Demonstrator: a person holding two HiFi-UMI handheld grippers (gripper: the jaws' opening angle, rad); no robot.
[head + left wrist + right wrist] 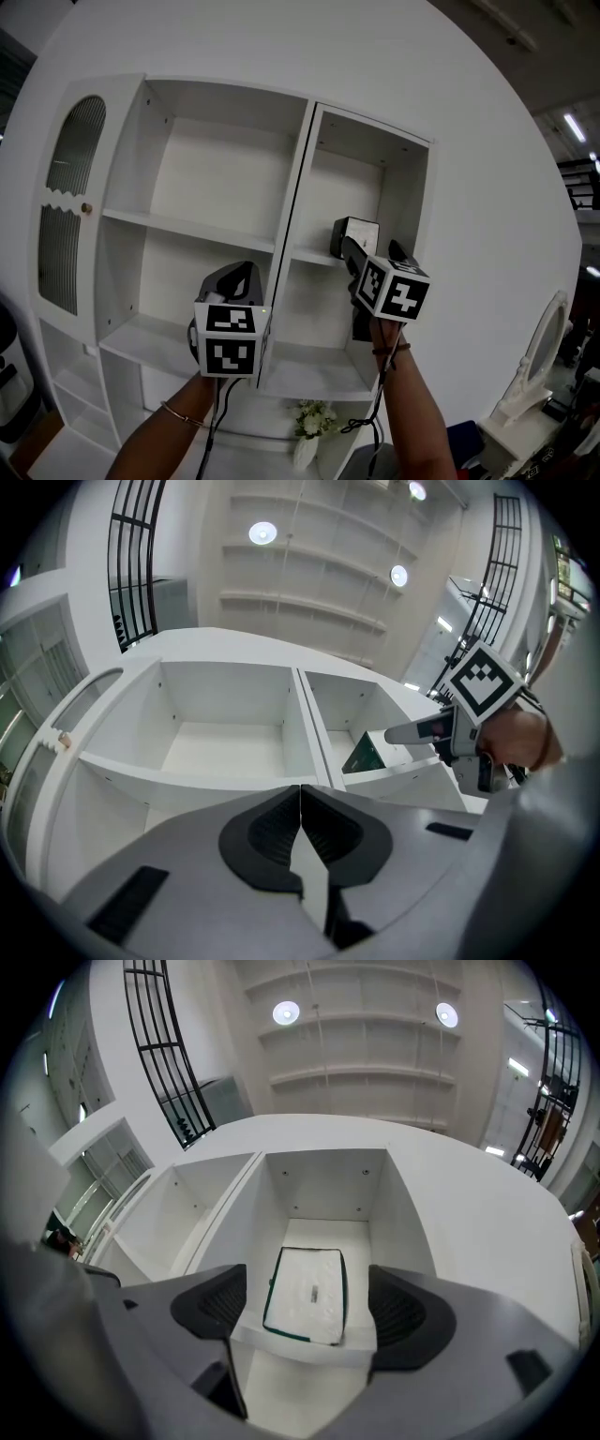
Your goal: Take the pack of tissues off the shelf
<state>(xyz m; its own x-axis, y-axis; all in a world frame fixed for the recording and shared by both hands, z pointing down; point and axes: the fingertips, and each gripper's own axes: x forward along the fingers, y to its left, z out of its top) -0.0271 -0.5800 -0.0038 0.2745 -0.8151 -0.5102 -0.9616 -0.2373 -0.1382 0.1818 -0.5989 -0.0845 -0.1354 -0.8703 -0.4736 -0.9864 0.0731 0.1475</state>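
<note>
The pack of tissues (307, 1294), white with a dark green edge, lies on the middle shelf of the right-hand compartment of a white shelf unit (281, 216). In the head view the pack (356, 234) stands just beyond my right gripper (349, 251). That gripper (309, 1307) is open, its jaws set either side of the pack's near end, not touching it. My left gripper (246, 274) hangs lower, in front of the divider, and its jaws (300, 832) are shut on nothing. From the left gripper view the pack (364, 754) shows green next to the right gripper (412, 731).
The left compartment has bare shelves (187, 228). A door with a ribbed panel and small knob (86, 208) closes the far-left section. Below the unit stands a small vase of flowers (310, 424). A mirror on a white stand (539, 361) is at the right.
</note>
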